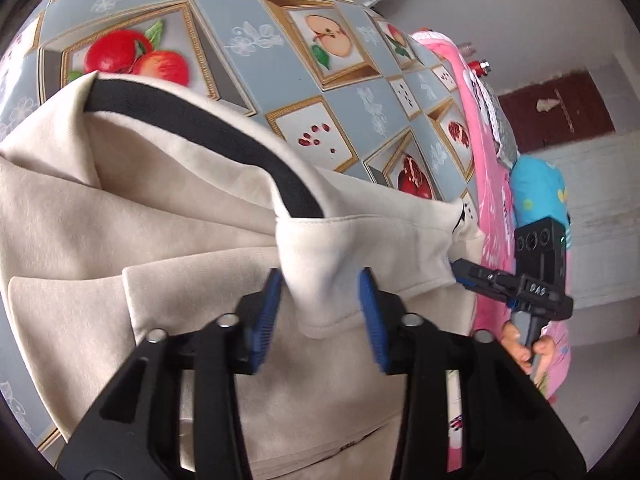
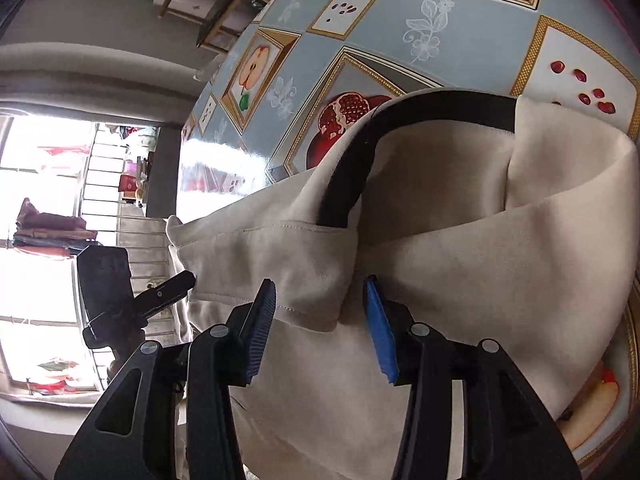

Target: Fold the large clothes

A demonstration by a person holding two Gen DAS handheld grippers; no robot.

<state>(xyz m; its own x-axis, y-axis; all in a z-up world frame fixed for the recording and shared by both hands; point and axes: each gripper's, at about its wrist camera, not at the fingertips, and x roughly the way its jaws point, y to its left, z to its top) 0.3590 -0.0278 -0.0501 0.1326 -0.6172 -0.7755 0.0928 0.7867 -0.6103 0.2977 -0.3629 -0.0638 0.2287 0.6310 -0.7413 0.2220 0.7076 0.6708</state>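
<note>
A cream garment (image 1: 160,240) with a black band (image 1: 208,128) lies bunched on the fruit-patterned table (image 1: 248,12). My left gripper (image 1: 321,273) is open. A hemmed fold (image 1: 320,300) hangs between its blue pads (image 1: 264,320), which flank the fold without squeezing it. My right gripper (image 2: 321,280) is open too, over another folded hem (image 2: 288,280), with a gap on its right side. Each gripper shows in the other's view at a garment corner: the right gripper (image 1: 456,270), the left gripper (image 2: 188,280). The black band (image 2: 348,168) loops upward.
A pink cloth (image 1: 484,184) hangs along the table's right edge, with a blue cushion (image 1: 536,188) behind it. A person's hand (image 1: 532,352) grips the right tool's handle. A wooden chair (image 2: 208,4) stands past the table, and stacked clothes (image 2: 52,232) sit near a bright window.
</note>
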